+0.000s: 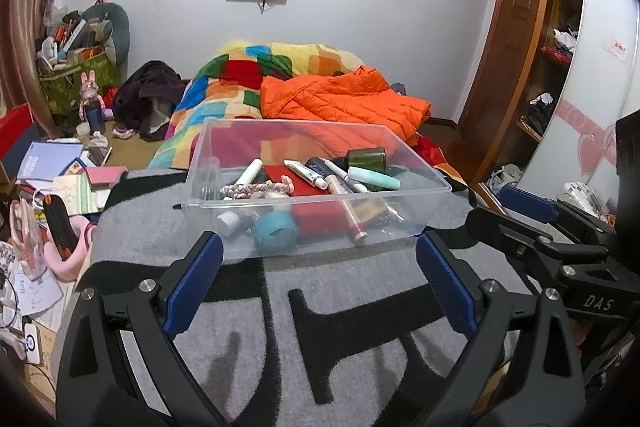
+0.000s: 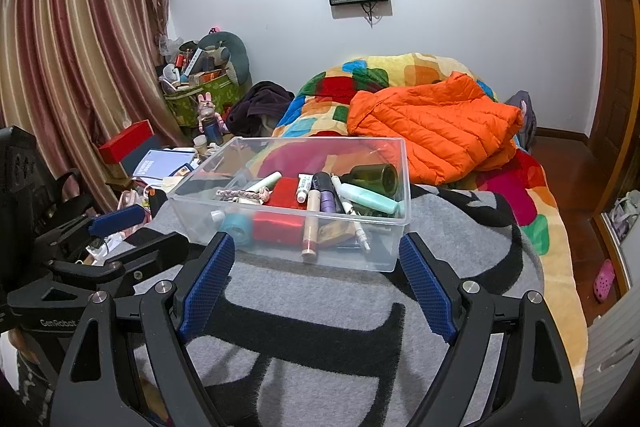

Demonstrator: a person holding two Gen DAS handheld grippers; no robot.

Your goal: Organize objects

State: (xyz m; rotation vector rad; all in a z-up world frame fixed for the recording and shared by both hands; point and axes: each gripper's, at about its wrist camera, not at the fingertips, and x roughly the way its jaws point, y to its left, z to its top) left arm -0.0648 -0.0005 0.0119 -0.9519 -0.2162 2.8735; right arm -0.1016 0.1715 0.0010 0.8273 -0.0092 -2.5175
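A clear plastic bin [image 1: 320, 213] stands on a grey and black blanket [image 1: 280, 327] on the bed. It holds several small items: a red box [image 1: 318, 217], a teal tape roll [image 1: 276, 231], a mint tube [image 1: 374, 177], a dark green jar [image 1: 366, 159], a braided band [image 1: 256, 190] and pens. The bin also shows in the right wrist view [image 2: 352, 261]. My left gripper [image 1: 316, 275] is open and empty, just short of the bin's near wall. My right gripper [image 2: 316, 279] is open and empty, also just short of the bin.
An orange puffer jacket [image 1: 344, 107] and a colourful quilt [image 1: 240, 83] lie behind the bin. Clutter, papers and a green bag [image 1: 76, 79] fill the floor to the left. A wooden shelf unit [image 1: 532, 67] stands at right. The right gripper shows in the left view [image 1: 560, 239].
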